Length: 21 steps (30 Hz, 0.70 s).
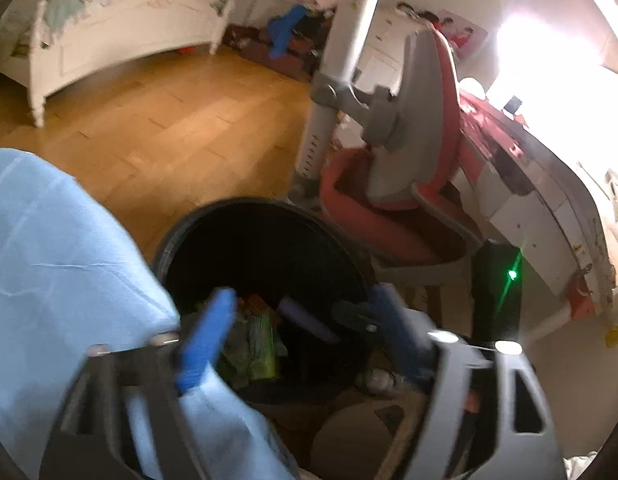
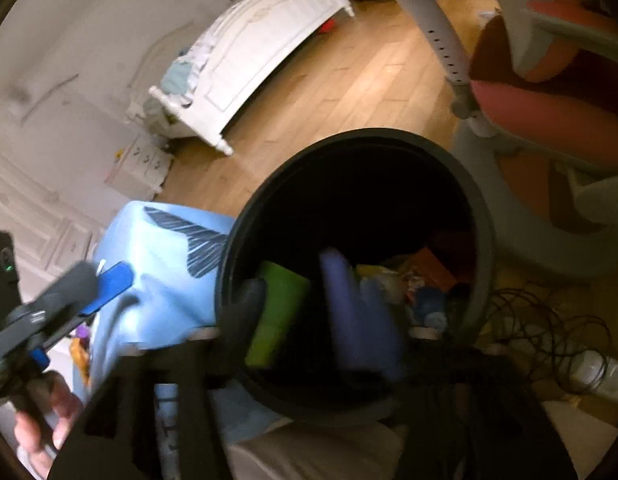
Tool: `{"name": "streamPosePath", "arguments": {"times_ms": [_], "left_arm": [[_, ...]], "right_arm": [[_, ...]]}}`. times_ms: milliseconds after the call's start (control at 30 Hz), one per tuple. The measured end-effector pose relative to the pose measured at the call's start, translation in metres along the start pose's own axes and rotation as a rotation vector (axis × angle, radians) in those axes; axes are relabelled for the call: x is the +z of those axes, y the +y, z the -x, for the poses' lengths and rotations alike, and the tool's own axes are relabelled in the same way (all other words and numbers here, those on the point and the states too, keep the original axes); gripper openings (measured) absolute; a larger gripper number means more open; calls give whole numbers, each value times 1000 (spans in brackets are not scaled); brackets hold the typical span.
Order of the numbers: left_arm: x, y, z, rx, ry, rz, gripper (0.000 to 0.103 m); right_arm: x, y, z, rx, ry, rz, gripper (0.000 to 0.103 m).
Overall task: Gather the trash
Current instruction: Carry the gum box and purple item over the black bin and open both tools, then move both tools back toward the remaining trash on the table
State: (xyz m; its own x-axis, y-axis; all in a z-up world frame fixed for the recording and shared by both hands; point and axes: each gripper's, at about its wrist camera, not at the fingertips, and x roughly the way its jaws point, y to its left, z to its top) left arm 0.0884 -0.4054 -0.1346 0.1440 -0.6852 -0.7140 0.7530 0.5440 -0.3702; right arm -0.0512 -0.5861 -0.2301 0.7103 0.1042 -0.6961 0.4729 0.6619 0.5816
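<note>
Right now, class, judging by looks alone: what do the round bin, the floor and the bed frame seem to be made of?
Bin: probably plastic, dark grey, matte; smooth moulded rim with no seams.
Floor: wood or wood-look laminate, light satin sheen; plank joints and warm grain show.
Bed frame: likely painted wood, white, semi-gloss; carved trim and turned legs. Blur leaves all three uncertain.

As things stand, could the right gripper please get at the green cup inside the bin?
Probably yes: the right gripper hangs open over the black bin, and the green cup lies uncovered near its left finger. Blur leaves the depth uncertain.
</note>
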Motion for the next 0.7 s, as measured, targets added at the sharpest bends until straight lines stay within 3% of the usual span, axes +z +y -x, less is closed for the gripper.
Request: {"name": "streamPosePath", "arguments": {"times_ms": [133,233,367,500,633,700], "left_arm": [[-4,5,24,35,-50,12,87],[-11,11,59,113,-136,16,88],[-28,26,143,386,-361,20,98],[-48,42,242,675,-576,74,98],[-70,45,314,873,-682,111,98],[-82,48,342,902,-725,146,98]], "right_arm": [[-5,2,0,-8,11,-1,78],[-6,16,4,10,-3,20,78],[7,82,28,111,-122,167,78],[32,171,67,224,-288,379,81],[50,244,111,266,-444,520,98],[55,272,129,273,-491,568,98]]}}
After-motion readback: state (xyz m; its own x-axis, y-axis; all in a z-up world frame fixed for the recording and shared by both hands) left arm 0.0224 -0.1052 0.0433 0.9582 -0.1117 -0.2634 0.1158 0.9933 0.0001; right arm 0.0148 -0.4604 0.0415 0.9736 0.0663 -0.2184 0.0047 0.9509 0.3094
